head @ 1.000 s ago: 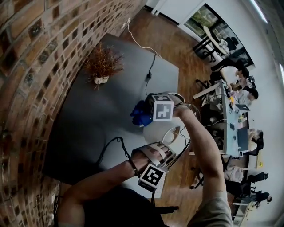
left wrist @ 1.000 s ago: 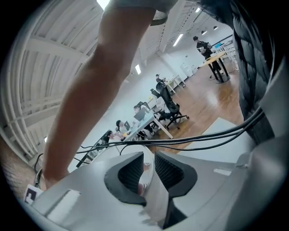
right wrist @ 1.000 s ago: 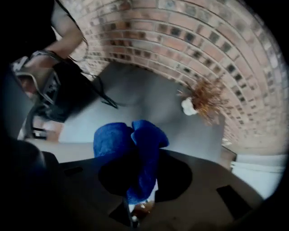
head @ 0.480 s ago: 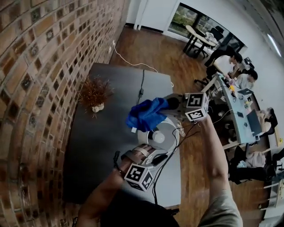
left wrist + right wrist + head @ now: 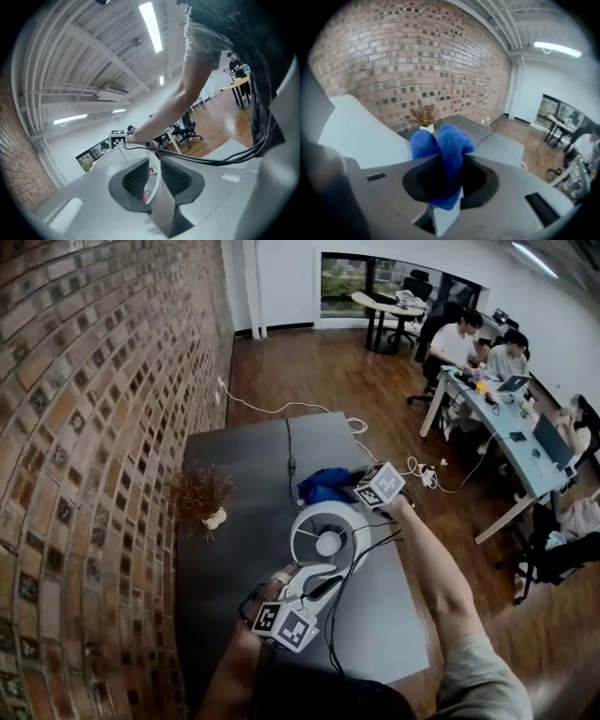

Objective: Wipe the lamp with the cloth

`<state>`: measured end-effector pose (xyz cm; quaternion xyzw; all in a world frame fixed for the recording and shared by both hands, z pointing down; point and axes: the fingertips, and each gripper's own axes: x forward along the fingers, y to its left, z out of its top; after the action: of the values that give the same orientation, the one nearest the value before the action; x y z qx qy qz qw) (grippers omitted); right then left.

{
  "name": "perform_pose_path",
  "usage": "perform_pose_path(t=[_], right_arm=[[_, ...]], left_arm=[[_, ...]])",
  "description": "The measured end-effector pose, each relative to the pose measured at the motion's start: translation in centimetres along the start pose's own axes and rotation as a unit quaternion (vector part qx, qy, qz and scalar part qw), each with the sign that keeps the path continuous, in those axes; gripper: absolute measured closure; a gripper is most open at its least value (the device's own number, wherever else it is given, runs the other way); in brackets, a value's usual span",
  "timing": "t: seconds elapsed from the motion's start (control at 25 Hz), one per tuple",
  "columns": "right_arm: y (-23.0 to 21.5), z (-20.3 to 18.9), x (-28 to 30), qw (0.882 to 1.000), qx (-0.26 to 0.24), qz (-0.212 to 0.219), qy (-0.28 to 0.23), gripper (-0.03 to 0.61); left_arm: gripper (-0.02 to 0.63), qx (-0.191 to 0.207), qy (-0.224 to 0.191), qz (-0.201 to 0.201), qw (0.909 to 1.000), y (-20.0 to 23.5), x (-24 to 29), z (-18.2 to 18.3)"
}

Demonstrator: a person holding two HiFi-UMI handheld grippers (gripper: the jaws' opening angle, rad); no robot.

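The white ring-shaped lamp (image 5: 328,535) stands on the grey table (image 5: 244,456). My left gripper (image 5: 305,579) grips its near rim. In the left gripper view the thin white lamp rim (image 5: 158,199) sits between the ribbed pads of the left gripper (image 5: 151,180), whose jaws are opening slightly while still touching it. The blue cloth (image 5: 323,486) is bunched just beyond the lamp, low over the table. My right gripper (image 5: 349,487) is shut on it. In the right gripper view the cloth (image 5: 450,140) bulges out of the right gripper (image 5: 447,176).
A dried plant in a small pot (image 5: 202,495) stands by the brick wall (image 5: 94,427) at the left, also visible as the plant (image 5: 424,115). A black cable (image 5: 289,460) runs across the table's far part. People sit at desks (image 5: 497,381) at the far right.
My right gripper has carried the cloth from above the lamp down to its far side, rolling as it went. The left gripper has stayed on the lamp. The head view has swung upward.
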<state>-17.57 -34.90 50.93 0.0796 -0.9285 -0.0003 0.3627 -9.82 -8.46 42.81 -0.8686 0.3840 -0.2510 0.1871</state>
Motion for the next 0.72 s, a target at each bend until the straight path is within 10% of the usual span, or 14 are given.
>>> perform_pose_path(t=[0.2, 0.36, 0.56, 0.72], right_arm=[[-5.8, -3.8, -6.5, 0.981, 0.087, -0.159, -0.071, 0.491], [-5.1, -2.1, -13.4, 0.938, 0.201, -0.107, -0.263, 0.491], [5.3, 8.1, -17.4, 0.934, 0.018, 0.004, -0.356, 0.491], [12.2, 13.3, -14.4, 0.939, -0.095, 0.062, -0.326, 0.491]], left_arm=[[0.539, -0.025, -0.014, 0.011, 0.9995, 1.6, -0.4, -0.3], [0.557, -0.023, -0.016, -0.011, 0.9995, 1.5, -1.1, -0.6], [0.558, 0.002, -0.015, -0.024, 0.9996, 0.6, -0.8, -0.2], [0.557, 0.016, -0.001, -0.036, 0.9992, -0.5, -0.3, 0.2]])
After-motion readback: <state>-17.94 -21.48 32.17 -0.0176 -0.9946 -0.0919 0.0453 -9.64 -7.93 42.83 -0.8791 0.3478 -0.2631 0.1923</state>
